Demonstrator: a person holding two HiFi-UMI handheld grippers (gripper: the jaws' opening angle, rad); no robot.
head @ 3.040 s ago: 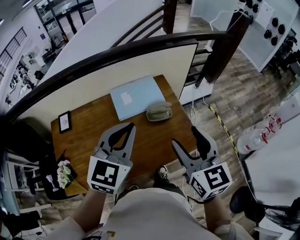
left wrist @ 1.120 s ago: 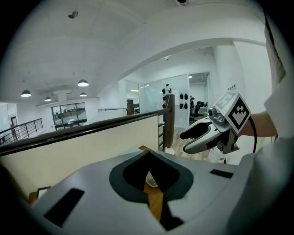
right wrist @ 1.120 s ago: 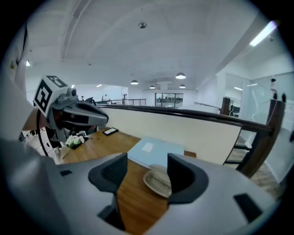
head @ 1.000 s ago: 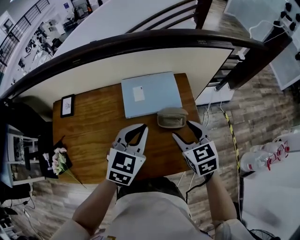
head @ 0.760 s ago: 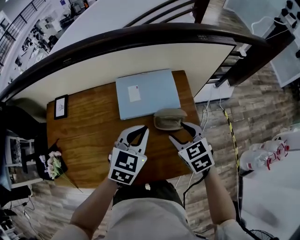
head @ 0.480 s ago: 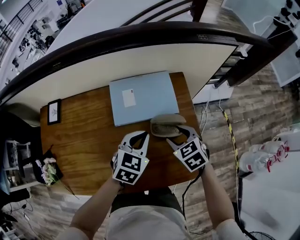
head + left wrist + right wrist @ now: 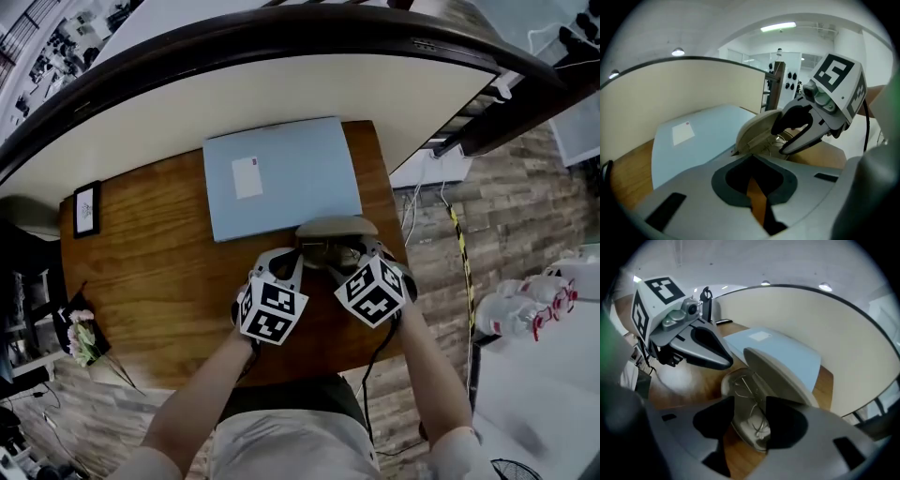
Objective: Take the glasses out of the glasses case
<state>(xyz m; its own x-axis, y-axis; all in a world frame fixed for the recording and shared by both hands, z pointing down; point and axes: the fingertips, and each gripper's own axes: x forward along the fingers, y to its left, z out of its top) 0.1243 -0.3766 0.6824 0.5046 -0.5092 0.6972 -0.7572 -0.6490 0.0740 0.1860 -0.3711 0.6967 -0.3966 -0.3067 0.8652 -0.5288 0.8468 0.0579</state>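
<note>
A beige glasses case (image 7: 336, 228) stands open on the wooden table, its lid (image 7: 780, 373) tilted up at the back. Wire-framed glasses (image 7: 749, 405) lie in the lower shell. My right gripper (image 7: 750, 423) straddles that shell from the front. Its jaws are open and have just been closing, and I see no firm press on the case. In the head view the right gripper (image 7: 345, 255) covers the case's front. My left gripper (image 7: 284, 257) is shut with nothing held, its tip just left of the case (image 7: 757, 133).
A light blue closed laptop (image 7: 281, 173) lies right behind the case. A small picture frame (image 7: 85, 208) and flowers (image 7: 80, 337) sit at the table's left. A curved cream partition (image 7: 281, 89) backs the table, whose right edge (image 7: 394, 234) is close to the case.
Both grippers have come down and forward from above the table's front edge to the case. The right jaws have narrowed around the lower shell.
</note>
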